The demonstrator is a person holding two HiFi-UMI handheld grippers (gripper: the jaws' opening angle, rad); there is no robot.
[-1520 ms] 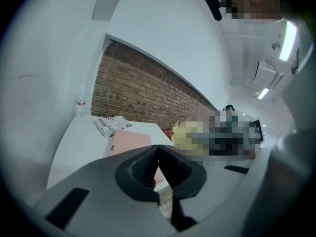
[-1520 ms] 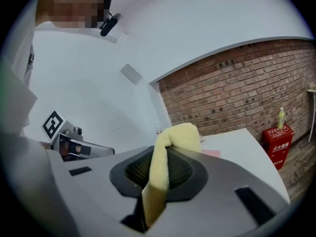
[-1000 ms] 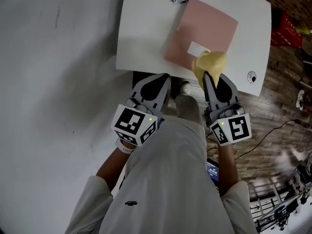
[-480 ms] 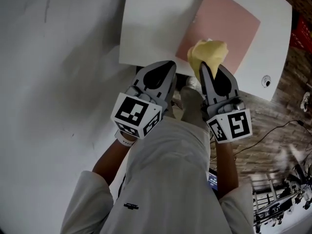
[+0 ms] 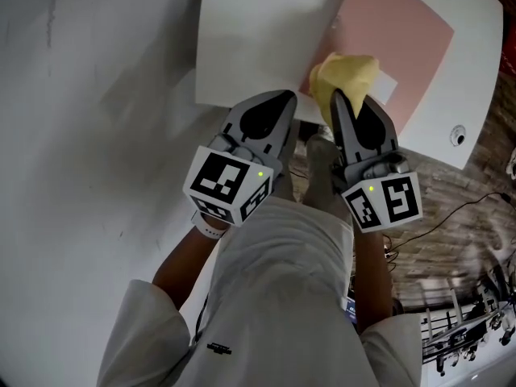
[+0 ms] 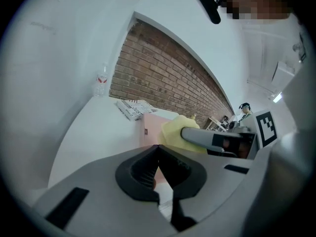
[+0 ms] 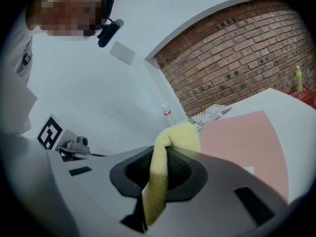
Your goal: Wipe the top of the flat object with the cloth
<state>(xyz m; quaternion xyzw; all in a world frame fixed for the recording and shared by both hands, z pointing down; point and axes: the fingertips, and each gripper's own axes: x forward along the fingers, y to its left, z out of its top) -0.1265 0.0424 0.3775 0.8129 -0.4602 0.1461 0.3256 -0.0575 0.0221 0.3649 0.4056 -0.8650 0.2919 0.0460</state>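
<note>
A flat pink sheet [image 5: 403, 35] lies on the white table [image 5: 250, 39], with a small white label on it near the cloth. My right gripper [image 5: 337, 95] is shut on a yellow cloth [image 5: 343, 75], which bunches over the sheet's near edge. From the right gripper view the cloth [image 7: 163, 162] hangs pinched between the jaws, the pink sheet [image 7: 242, 142] beyond. My left gripper [image 5: 286, 95] hovers at the table's near edge, left of the cloth, jaws shut with nothing in them. In the left gripper view the cloth [image 6: 173, 132] and pink sheet [image 6: 148, 127] lie ahead.
A printed paper [image 6: 131, 107] lies at the table's far side and a clear bottle [image 6: 101, 80] stands behind it. A round hole [image 5: 459, 135] sits near the table's right corner. A brick wall [image 7: 247, 48] runs behind. Cables and clutter [image 5: 476, 313] lie on the wooden floor at right.
The right gripper has carried the cloth forward from the sheet's near edge a little further onto it. The left gripper has stayed shut beside it.
</note>
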